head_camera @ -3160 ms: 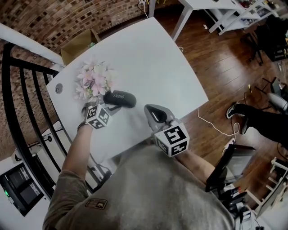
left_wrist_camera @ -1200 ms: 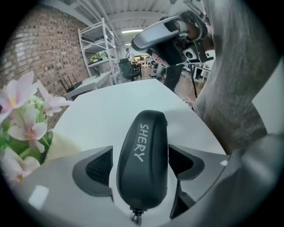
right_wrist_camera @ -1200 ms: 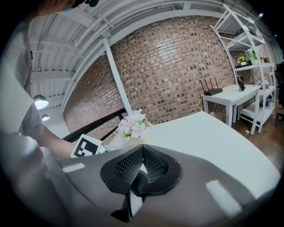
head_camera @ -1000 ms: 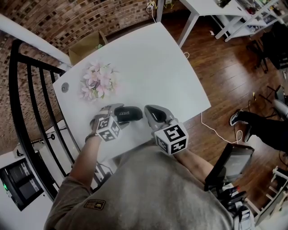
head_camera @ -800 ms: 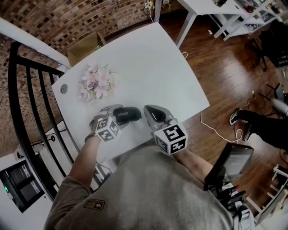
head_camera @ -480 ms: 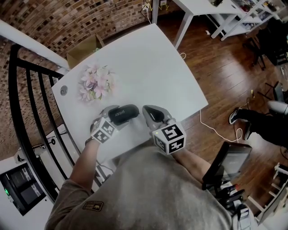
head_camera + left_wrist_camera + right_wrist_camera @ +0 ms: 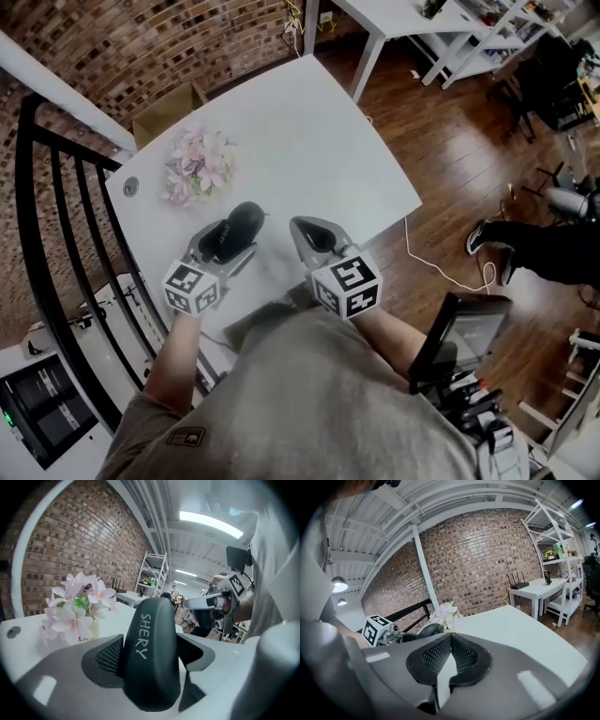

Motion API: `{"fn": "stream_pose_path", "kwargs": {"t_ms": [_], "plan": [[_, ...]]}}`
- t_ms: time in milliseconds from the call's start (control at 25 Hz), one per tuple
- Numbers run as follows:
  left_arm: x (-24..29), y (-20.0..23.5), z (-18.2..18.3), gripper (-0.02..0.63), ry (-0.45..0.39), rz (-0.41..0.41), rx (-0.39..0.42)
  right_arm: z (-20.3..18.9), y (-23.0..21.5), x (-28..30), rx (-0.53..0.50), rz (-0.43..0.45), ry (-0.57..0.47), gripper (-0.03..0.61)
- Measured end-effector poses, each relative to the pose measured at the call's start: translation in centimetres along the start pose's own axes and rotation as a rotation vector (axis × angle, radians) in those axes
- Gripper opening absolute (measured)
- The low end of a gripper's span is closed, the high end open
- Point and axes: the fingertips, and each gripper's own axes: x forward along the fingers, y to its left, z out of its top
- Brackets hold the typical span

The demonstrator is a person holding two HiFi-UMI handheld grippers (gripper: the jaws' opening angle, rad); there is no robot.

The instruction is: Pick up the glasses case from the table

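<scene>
The black glasses case (image 7: pixel 232 231), lettered SHERY, hangs above the white table (image 7: pixel 309 122) near its front left part. My left gripper (image 7: pixel 223 242) is shut on it. In the left gripper view the case (image 7: pixel 150 634) stands lengthwise between the mesh pads (image 7: pixel 108 657) of the left gripper (image 7: pixel 152 660) and points away from me. My right gripper (image 7: pixel 314 236) hovers just right of the case; its jaws are shut with nothing in them. In the right gripper view the right gripper (image 7: pixel 449 656) has its pads together, and the case (image 7: pixel 430 630) shows beyond them to the left.
A bunch of pink flowers (image 7: pixel 197 164) stands on the table behind the case. A black railing (image 7: pixel 56 216) runs along the left, and a cardboard box (image 7: pixel 169 101) sits behind the table. A second white table (image 7: pixel 394 14) and a person's leg (image 7: pixel 539 251) are on the right.
The left gripper has risen and rolled with the case, which has left the table and now points away from me instead of lying crosswise. The right gripper shifted slightly.
</scene>
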Motion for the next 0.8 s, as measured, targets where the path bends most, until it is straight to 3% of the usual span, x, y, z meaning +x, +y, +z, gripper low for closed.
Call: {"fn": "stream_pose_path", "kwargs": {"t_ms": [400, 800], "plan": [[-4.8, -5.4, 3.1, 0.351, -0.210, 0.012, -0.117, 0.2, 2.5, -4.0, -0.046, 0.035, -0.026, 0.011], [-6.8, -13.4, 4.2, 0.351, -0.385, 0.142, -0.235, -0.1, 1.1, -10.4, -0.102, 0.173, -0.056, 0.011]]}}
